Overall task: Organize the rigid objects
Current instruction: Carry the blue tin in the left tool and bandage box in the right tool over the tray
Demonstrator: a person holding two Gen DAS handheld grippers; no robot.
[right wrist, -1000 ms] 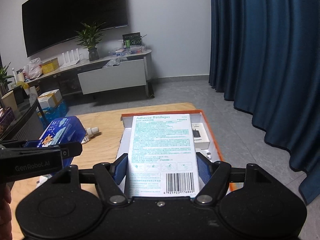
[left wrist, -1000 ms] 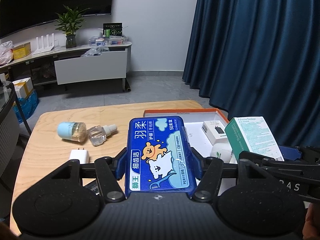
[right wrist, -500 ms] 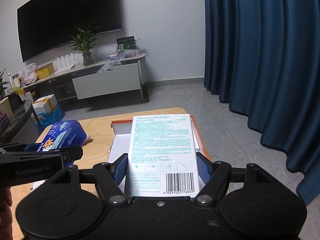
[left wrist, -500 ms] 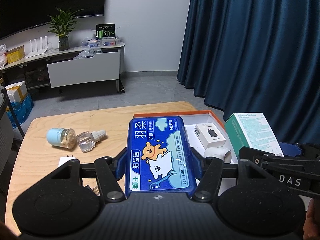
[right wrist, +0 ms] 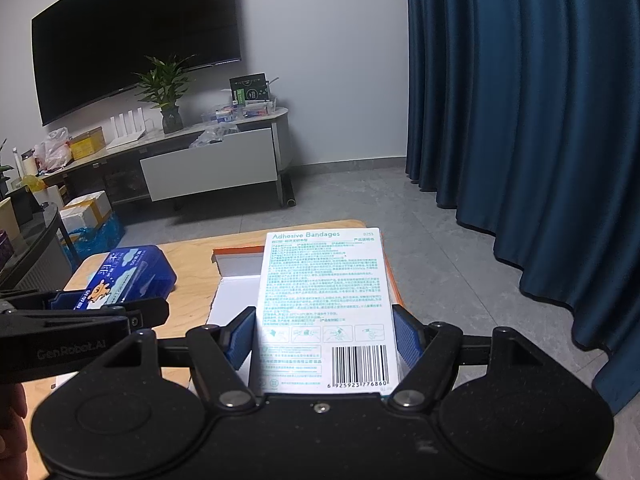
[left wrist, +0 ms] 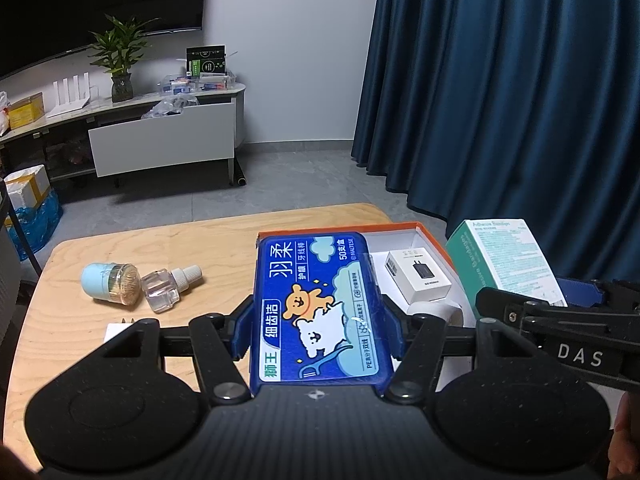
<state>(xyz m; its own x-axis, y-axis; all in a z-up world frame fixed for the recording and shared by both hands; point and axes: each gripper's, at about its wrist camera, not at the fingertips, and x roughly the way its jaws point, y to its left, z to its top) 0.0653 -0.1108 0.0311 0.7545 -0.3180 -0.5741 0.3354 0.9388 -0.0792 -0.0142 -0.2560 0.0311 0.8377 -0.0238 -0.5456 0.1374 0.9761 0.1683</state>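
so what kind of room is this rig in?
Most likely a home living room: a big wall TV over a low media console with a potted plant, and floor-length blue curtains. The work happens on a small wooden table.

1. Light wooden tabletop [left wrist: 132, 248] with rounded corners carries everything.
2. On its left part, a blue-capped jar [left wrist: 110, 284] lies on its side, just beside a clear bottle [left wrist: 168, 289].
3. A white plug [left wrist: 118, 330] sits nearer.
4. An orange-rimmed tray [left wrist: 420, 227] rests on the right.
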